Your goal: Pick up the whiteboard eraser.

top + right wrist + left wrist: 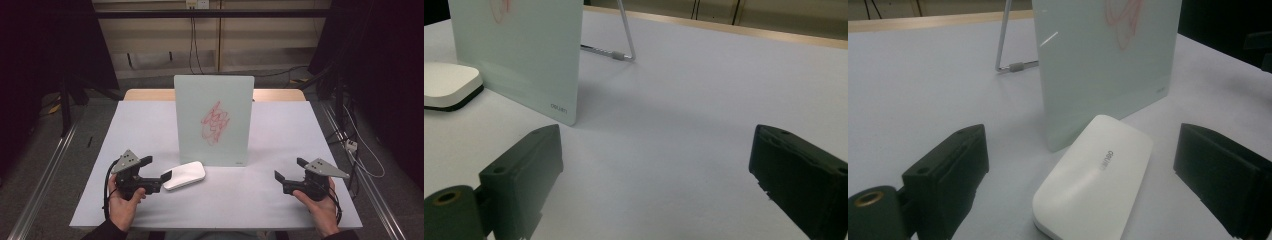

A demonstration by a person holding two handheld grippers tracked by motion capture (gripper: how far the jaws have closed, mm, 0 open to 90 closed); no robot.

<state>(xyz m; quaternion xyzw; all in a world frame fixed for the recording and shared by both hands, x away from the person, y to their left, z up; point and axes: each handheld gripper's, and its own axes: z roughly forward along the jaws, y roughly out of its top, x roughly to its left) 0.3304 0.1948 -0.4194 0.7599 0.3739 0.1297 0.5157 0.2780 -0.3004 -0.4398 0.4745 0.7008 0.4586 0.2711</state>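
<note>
A pale glass drawing board [214, 120] stands upright on a wire stand in the middle of the table, with a red scribble [215, 123] on its face. A white flat eraser [184, 175] lies just in front of its lower left corner. My left gripper [156, 168] is open at the eraser's left end; in the left gripper view the eraser [1095, 179] lies between the two wide-apart jaws, untouched. My right gripper [290, 169] is open over bare table at the right front, its jaws empty. The board [519, 50] and the eraser [446, 86] show at the left of the right gripper view.
The table [280, 130] has a light grey cover and a wooden back edge. The board's wire stand [624, 42] reaches back behind it. Dark floor, rails and cables surround the table.
</note>
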